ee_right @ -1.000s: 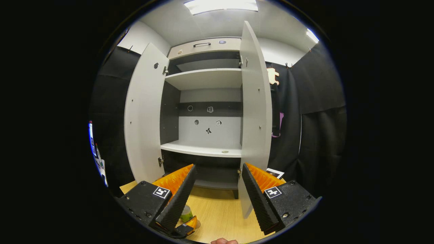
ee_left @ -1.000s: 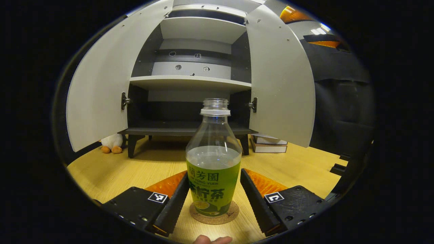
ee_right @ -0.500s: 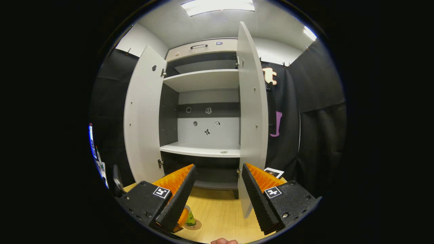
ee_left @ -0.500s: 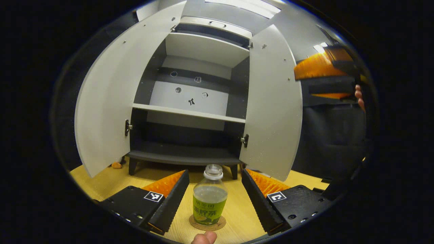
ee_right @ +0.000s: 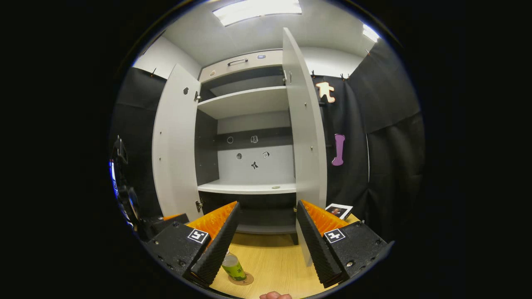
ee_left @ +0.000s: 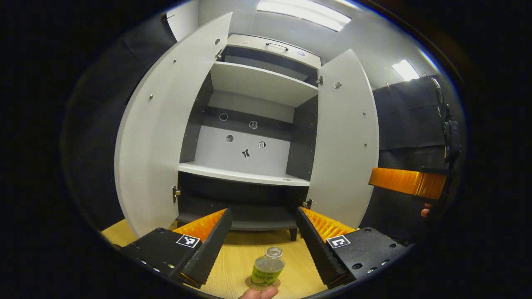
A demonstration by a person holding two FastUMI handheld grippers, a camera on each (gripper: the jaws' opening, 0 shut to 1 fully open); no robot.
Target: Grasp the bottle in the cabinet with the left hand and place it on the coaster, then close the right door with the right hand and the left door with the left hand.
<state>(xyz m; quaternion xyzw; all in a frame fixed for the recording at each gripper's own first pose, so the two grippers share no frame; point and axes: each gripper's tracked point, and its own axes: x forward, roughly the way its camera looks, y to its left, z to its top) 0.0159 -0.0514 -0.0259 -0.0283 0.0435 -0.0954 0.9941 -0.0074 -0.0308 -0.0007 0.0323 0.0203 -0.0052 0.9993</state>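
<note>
- Right gripper view: the right gripper has its jaws spread wide with nothing between them, and it looks straight at the cabinet. The right door stands open nearly edge-on to this camera, rising just above the gripper's right-hand finger in the centre-right of the frame.
- That is the relation the coming move seems to turn on: the door's long axis is vertical, its free edge faces the gripper, and its outer face lies on the right of the frame, so I judge the push must come from that side, swinging it toward the left of the frame.
- The right gripper looks nearer this door than the left one, which fits the task's order.
- The door is a plain pale-grey panel with small fixing marks and a hinge near its top.
- The bottle already stands upright on the coaster at the bottom centre-left, on the wooden table, so the placing step looks done.
- Left gripper view: the left gripper is open and empty, the bottle low between its fingers but clear of them. It is uncapped, part-filled, with a green label.
- The left door is also wide open, at the left of the frame.
</note>
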